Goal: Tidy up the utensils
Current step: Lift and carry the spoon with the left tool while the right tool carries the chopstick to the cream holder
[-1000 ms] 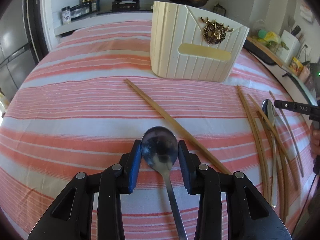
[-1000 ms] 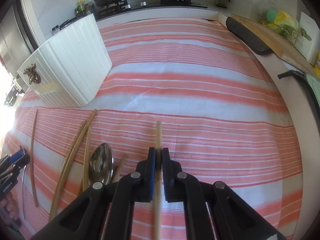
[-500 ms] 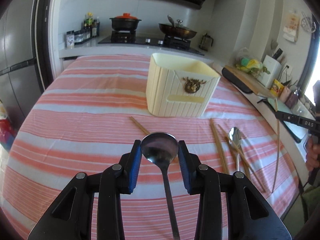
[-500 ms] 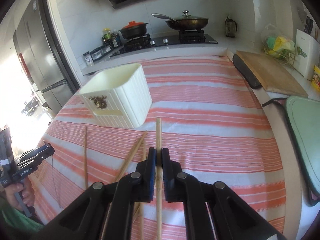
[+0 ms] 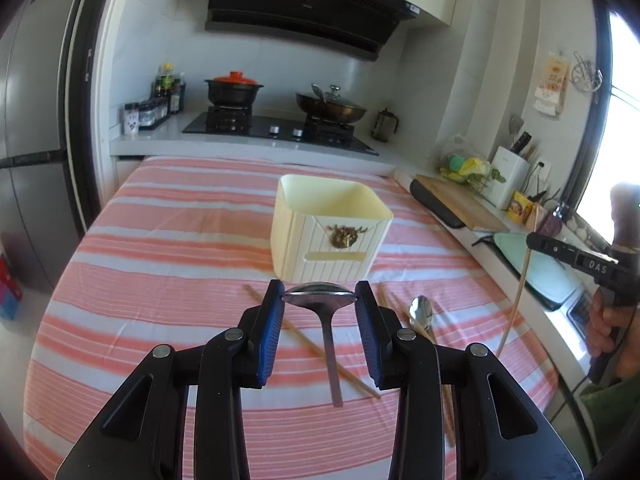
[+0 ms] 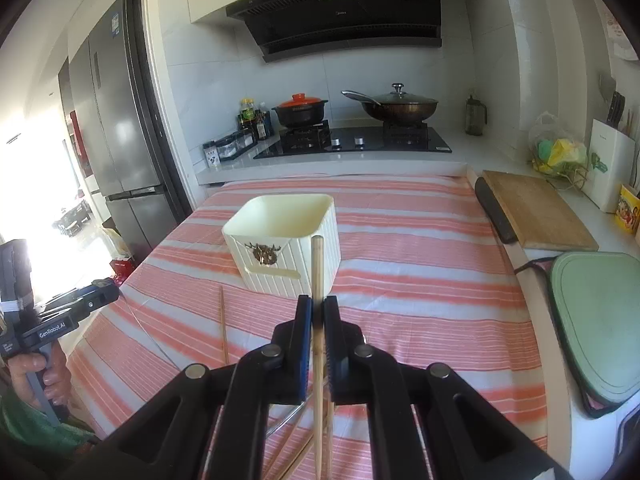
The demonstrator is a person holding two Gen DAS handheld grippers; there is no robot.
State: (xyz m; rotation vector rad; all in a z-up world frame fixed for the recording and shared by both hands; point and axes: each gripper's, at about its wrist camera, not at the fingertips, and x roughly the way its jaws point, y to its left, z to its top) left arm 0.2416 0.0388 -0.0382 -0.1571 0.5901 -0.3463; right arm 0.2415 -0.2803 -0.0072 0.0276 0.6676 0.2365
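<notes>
My left gripper is shut on a metal spoon, held by the bowl with the handle hanging down, high above the table. My right gripper is shut on a wooden chopstick that points up and forward. The cream ribbed utensil holder stands open-topped on the striped cloth, ahead of and below both grippers; it also shows in the right wrist view. A second spoon and loose chopsticks lie on the cloth in front of the holder. The right gripper shows at the right edge of the left view.
The table has a red-striped cloth. A wooden cutting board and a green board lie along the right counter. A stove with a pot and pan is behind. A fridge stands left.
Both grippers have risen well above the table with their loads, and the views tilted up. The holder now sits lower and farther away, with its open top showing.
</notes>
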